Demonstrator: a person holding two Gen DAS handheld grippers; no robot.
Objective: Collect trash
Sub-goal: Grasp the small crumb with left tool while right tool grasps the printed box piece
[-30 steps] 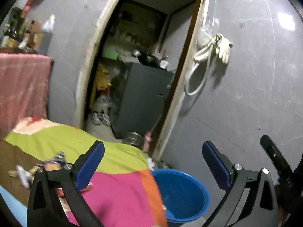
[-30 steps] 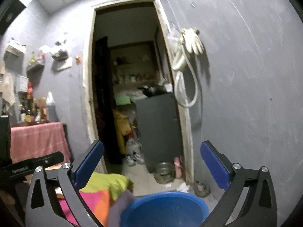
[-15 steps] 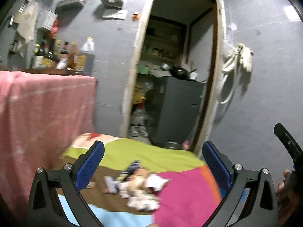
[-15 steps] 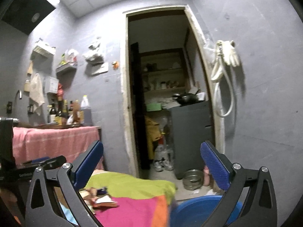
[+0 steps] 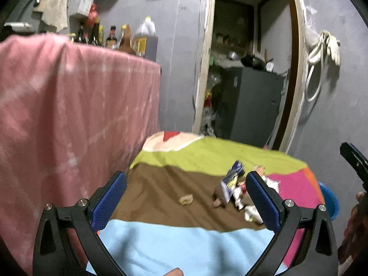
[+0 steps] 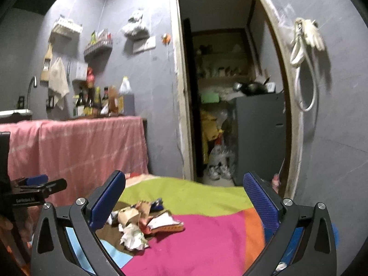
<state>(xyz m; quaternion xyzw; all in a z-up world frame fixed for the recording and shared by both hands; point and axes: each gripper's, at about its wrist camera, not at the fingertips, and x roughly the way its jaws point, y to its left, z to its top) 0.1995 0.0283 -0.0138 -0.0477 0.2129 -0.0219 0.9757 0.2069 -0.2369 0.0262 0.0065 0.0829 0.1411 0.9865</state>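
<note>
Risk: both hand-held grippers wide, empty | left hand-held gripper (image 5: 186, 197) | right hand-held gripper (image 6: 184, 197) | wrappers (image 6: 142, 220) mid-frame might scatter off cloth-covered surface (image 6: 207, 241), missing blue basin (image 5: 330, 203) lower right.

Crumpled wrappers and paper trash (image 6: 142, 220) sitting piled mid-blanket (image 6: 207, 241), one small scrap (image 5: 185, 199) lying apart, blue bucket (image 5: 331, 204) peeking past blanket's right edge.
</note>
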